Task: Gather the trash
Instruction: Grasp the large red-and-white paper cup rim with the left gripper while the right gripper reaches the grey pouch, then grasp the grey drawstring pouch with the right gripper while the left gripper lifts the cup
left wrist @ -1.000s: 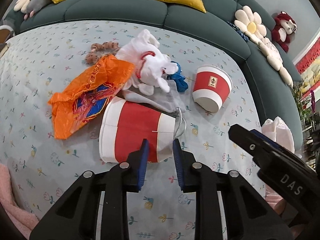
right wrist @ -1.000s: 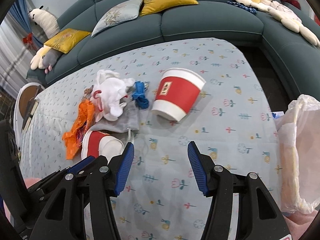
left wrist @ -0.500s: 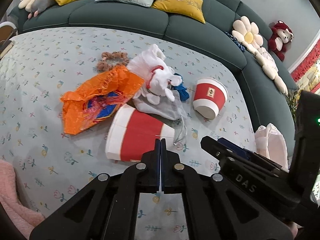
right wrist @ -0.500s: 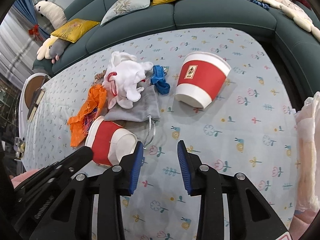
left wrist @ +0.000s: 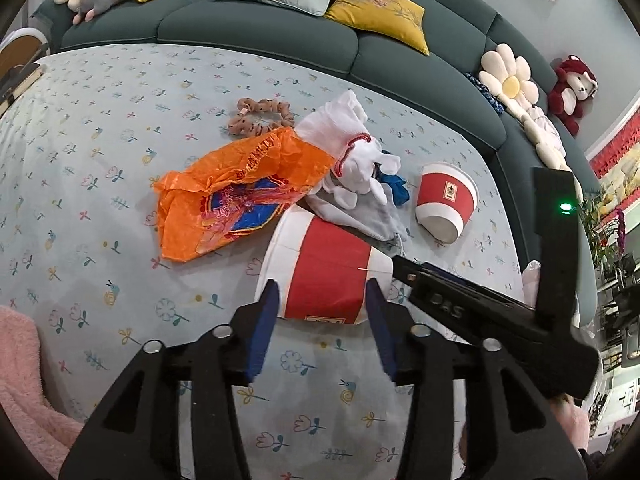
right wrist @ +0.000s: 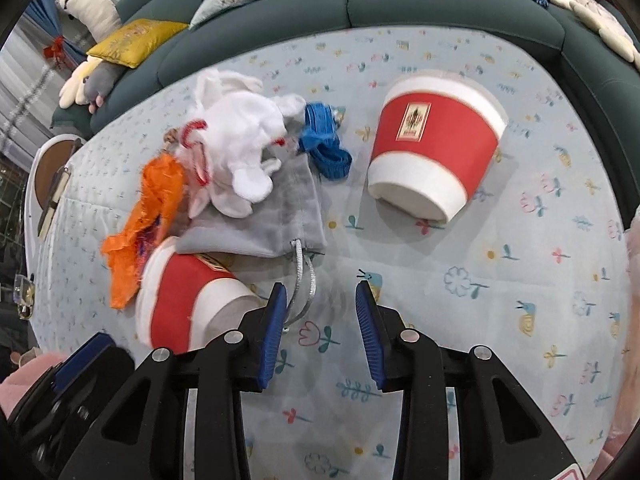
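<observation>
A red-and-white paper cup (left wrist: 324, 276) lies on its side beside a crumpled orange plastic bag (left wrist: 240, 188). My left gripper (left wrist: 322, 312) hovers over the cup's near side. Its jaws are opening, and the cup shows between the fingertips without the pads pressing it. A second cup (right wrist: 432, 148) lies tipped over further right. My right gripper (right wrist: 321, 304) is open low over the cloth, with only a silver cord (right wrist: 304, 288) from the grey pouch (right wrist: 272, 216) by its left finger. The first cup (right wrist: 180, 300) sits left of it.
White gloves (left wrist: 352, 152), a blue strap (left wrist: 396, 188) and a brown scrunchie (left wrist: 260, 116) lie on the flowered tablecloth (left wrist: 120, 120). A teal sofa (left wrist: 280, 28) curves round the far side. A white plastic bag (left wrist: 530, 276) hangs at the right, something pink and fluffy (left wrist: 24, 380) at lower left.
The left jaws shut on nothing, then opened wide in front of the near cup. The right jaws narrowed, and that gripper sank toward the cloth near the pouch cord.
</observation>
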The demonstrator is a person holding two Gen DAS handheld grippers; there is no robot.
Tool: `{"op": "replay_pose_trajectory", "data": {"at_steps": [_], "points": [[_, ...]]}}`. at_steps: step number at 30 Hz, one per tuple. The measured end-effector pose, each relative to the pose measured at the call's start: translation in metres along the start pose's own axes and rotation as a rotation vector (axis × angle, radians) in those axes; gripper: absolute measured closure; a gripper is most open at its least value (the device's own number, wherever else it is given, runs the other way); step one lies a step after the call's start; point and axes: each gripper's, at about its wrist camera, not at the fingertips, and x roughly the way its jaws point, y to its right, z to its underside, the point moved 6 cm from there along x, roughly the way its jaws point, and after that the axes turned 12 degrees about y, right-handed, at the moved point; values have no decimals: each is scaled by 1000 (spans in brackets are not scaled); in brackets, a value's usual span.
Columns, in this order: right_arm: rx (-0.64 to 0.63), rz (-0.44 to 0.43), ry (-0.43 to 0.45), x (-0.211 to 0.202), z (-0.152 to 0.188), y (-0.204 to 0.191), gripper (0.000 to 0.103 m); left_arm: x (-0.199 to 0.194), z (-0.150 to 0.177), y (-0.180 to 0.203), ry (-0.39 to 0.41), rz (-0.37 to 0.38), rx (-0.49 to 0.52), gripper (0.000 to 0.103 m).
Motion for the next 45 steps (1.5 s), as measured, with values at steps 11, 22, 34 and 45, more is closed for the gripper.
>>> {"op": "replay_pose_trajectory", "data": {"at_steps": [11, 22, 34, 45], "points": [[45, -8, 39, -25, 9, 25, 101, 11, 15, 20, -16, -9, 78, 41], [92, 16, 115, -79, 14, 56, 103, 20, 37, 48, 16, -99, 349, 73], [61, -4, 137, -100, 17, 52, 102, -3, 28, 59, 85, -87, 351, 92], [18, 33, 52, -50, 22, 50, 71, -20, 5, 56, 110, -46, 226, 93]]}}
